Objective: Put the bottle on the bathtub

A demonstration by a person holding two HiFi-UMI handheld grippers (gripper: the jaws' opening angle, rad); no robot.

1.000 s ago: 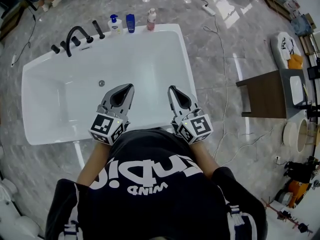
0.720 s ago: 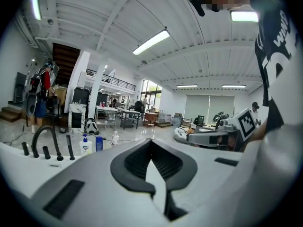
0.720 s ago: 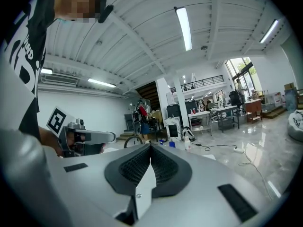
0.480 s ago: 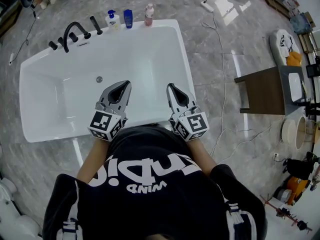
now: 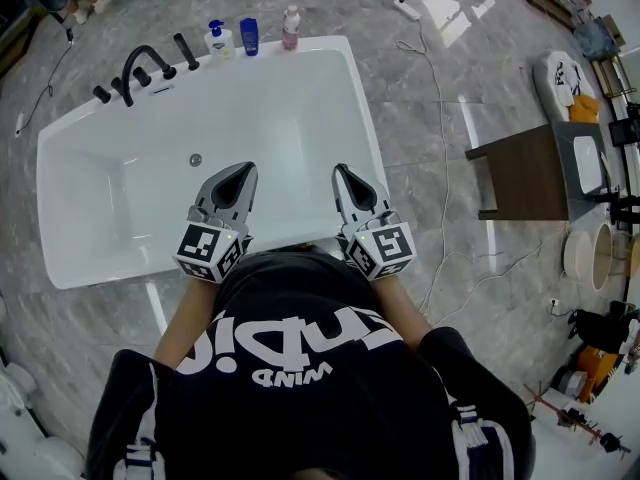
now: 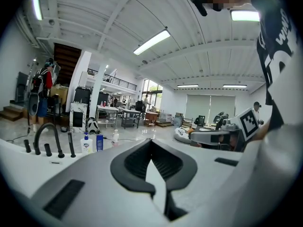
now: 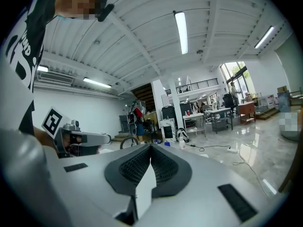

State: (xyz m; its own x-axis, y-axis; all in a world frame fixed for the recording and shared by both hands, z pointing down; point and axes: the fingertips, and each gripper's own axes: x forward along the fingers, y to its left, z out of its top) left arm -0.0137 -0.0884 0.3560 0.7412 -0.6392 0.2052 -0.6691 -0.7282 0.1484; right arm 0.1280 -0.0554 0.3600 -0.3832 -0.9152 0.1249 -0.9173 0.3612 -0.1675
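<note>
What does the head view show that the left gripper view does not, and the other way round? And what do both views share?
Only the head view shows the inside of the bathtub with its drain, and the brown table. Only the left gripper view shows the ceiling lights, the staircase, and the left gripper from close up, jaws together with nothing between them. Both show the black faucet, the pump bottle, the blue bottle and the pink bottle standing on the tub's far rim, and the right gripper.

I hold the left tongs [image 5: 244, 171] and right tongs [image 5: 341, 173] side by side before my chest, both jaws pressed together, empty.
</note>
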